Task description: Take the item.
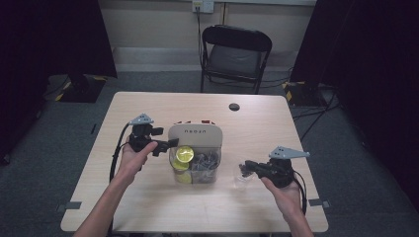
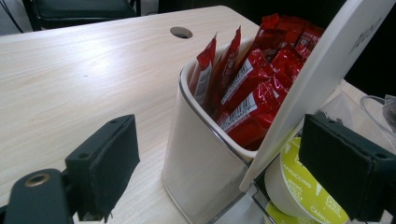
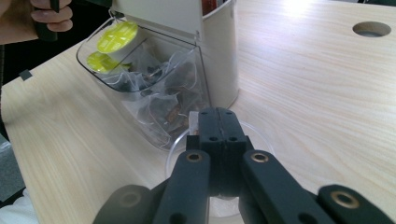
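A white organizer point(image 1: 195, 134) stands mid-table, with red sachets point(image 2: 247, 88) upright in its back cup. Its clear front bin point(image 3: 154, 93) holds wrapped tea bags and yellow capsules point(image 1: 185, 154). My left gripper point(image 1: 165, 144) is at the organizer's left side. In the left gripper view the left gripper point(image 2: 224, 168) is open, its jaws wide apart on either side of the white cup, and a yellow capsule point(image 2: 303, 191) lies by the right pad. My right gripper point(image 1: 247, 167) is shut over a clear plastic cup point(image 3: 175, 145). A sliver of clear packet point(image 3: 193, 122) shows at its tips point(image 3: 217, 116).
A folding chair point(image 1: 234, 54) stands behind the table. There is a round cable hole point(image 1: 234, 106) near the table's far edge. Bare tabletop point(image 1: 148, 197) lies in front of and to both sides of the organizer. Cables run on the floor at the right.
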A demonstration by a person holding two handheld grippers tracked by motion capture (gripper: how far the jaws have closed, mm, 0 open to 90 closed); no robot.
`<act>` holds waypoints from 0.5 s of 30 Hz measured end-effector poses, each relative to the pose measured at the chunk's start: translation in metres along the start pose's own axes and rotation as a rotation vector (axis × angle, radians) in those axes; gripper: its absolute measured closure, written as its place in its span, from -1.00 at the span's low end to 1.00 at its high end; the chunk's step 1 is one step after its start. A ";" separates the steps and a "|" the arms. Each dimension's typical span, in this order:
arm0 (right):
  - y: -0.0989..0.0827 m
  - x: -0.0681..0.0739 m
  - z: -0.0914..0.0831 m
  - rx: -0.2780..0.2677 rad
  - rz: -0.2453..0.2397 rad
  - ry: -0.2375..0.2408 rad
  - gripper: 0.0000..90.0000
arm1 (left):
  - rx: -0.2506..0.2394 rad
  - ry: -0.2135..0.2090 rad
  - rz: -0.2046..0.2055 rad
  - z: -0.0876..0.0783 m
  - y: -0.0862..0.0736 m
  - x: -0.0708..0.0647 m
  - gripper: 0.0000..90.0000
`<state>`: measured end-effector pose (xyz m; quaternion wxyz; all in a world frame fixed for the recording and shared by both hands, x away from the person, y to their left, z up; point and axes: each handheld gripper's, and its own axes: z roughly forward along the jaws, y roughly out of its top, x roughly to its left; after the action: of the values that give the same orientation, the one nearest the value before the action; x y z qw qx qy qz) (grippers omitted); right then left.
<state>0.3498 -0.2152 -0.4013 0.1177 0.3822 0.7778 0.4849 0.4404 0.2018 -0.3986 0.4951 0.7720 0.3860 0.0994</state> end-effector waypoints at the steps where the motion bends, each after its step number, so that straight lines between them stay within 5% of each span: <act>1: 0.000 0.000 0.000 0.004 0.004 0.000 1.00 | -0.006 -0.007 -0.004 0.001 0.000 0.000 -0.74; 15: 0.001 -0.001 -0.004 -0.016 0.015 -0.011 0.69 | -0.002 -0.003 0.003 0.001 0.000 0.000 -0.73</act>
<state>0.3490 -0.2189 -0.3982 0.1214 0.3896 0.7704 0.4899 0.4403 0.2011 -0.3989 0.4964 0.7722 0.3838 0.0994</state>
